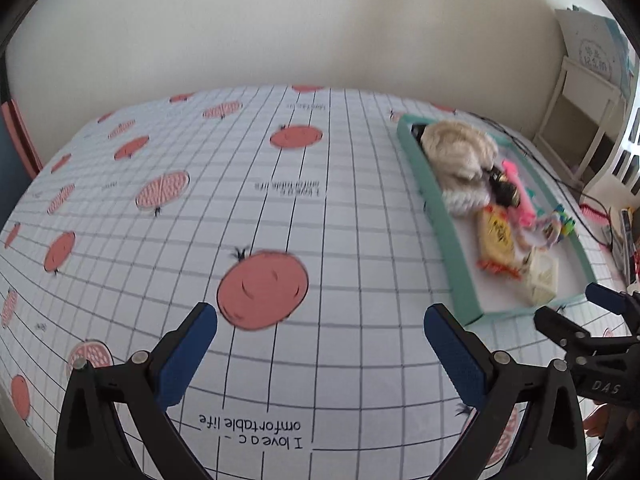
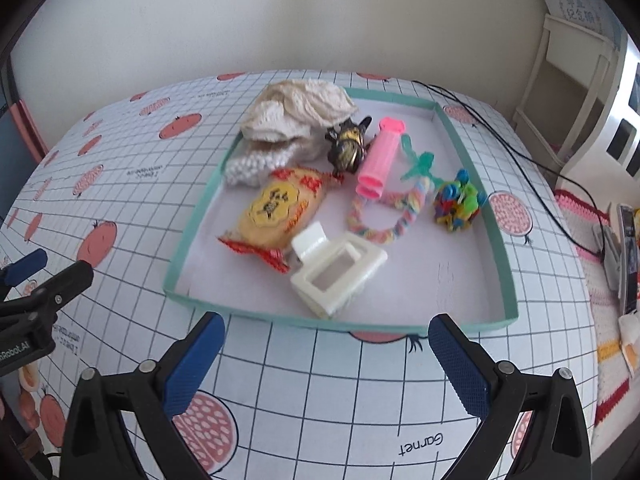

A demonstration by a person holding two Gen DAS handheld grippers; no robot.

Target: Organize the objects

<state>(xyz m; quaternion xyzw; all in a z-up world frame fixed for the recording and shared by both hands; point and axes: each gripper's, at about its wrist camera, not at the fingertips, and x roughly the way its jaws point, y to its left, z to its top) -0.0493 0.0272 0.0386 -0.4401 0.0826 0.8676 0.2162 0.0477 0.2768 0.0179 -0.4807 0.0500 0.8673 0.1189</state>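
While both hand-held grippers (image 1: 320, 344) (image 2: 326, 344) gape empty: teal tray (image 2: 192, 232) with towel (image 2: 298, 114), snack packet (image 2: 276, 210), perhaps a hair claw (image 2: 336, 272).

In the left wrist view the tray (image 1: 448, 232) and its contents are smeared by motion blur, and the small print on the snack packet (image 1: 498, 236) cannot be read. The right gripper (image 1: 576, 312) is cut off by that view's right edge. The cream cloth (image 2: 296, 116) hides the tray's far left corner.
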